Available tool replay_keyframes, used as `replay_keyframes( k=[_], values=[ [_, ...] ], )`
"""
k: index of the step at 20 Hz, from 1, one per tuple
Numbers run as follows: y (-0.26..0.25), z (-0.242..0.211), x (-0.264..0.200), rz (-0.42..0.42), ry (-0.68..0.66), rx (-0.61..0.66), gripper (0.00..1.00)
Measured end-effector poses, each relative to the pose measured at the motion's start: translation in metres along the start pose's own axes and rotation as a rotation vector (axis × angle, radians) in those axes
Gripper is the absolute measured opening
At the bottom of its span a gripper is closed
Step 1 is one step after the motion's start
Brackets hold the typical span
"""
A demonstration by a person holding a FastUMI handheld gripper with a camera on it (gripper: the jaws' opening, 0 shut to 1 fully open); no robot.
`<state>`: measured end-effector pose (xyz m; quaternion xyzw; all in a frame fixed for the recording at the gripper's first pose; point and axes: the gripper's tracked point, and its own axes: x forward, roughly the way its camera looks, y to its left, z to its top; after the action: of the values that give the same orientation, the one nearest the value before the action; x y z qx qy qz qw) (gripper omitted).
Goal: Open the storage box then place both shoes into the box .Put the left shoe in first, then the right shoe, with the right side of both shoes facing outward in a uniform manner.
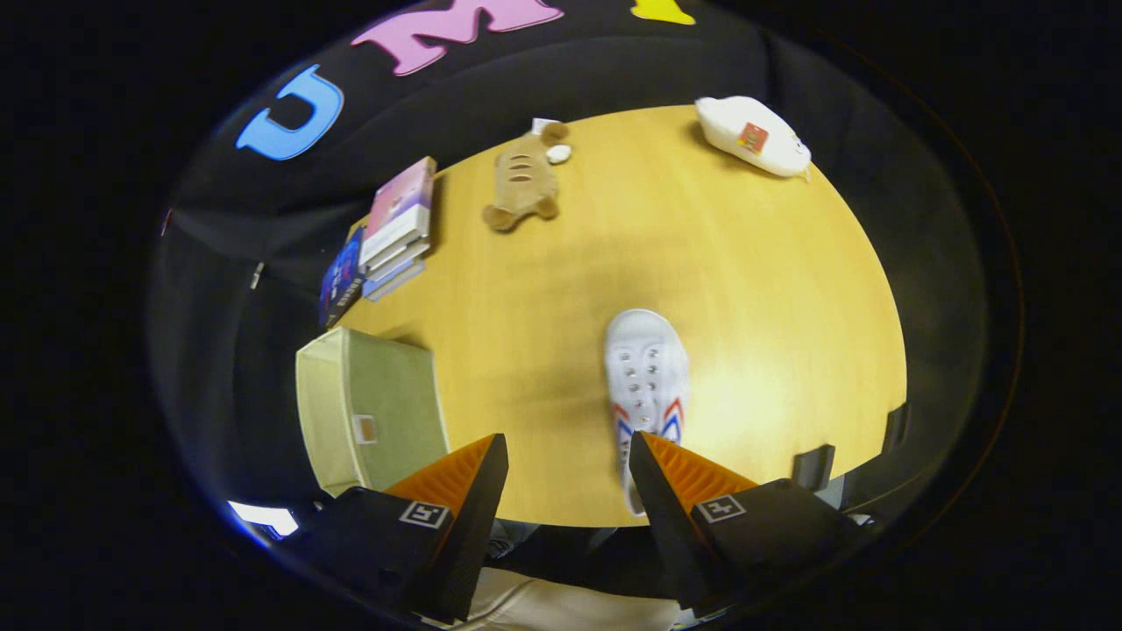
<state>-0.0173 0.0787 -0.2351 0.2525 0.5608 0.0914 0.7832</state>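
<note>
Overhead, claw spread apart, gripping nothing, above the counter.
White shoe lies just ahead of the right finger; green storage box sits beside the left finger; second shoe lies well beyond.

Claw gapes, empty; white shoe just beyond its right finger.

Black gripper housings, square coded marker on each; ribbed jaws.
</note>
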Motion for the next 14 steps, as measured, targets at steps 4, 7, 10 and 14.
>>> replay_keyframes(
  k=[4, 7, 10, 14],
  values=[
    [-0.069, -0.009, 0.031, -0.080, 0.049, -0.004, 0.86],
    [-0.093, -0.013, 0.058, -0.101, 0.088, -0.001, 0.86],
    [-0.098, -0.017, 0.080, -0.099, 0.129, -0.014, 0.86],
    [-0.087, -0.023, 0.100, -0.066, 0.173, -0.043, 0.85]
  ],
)
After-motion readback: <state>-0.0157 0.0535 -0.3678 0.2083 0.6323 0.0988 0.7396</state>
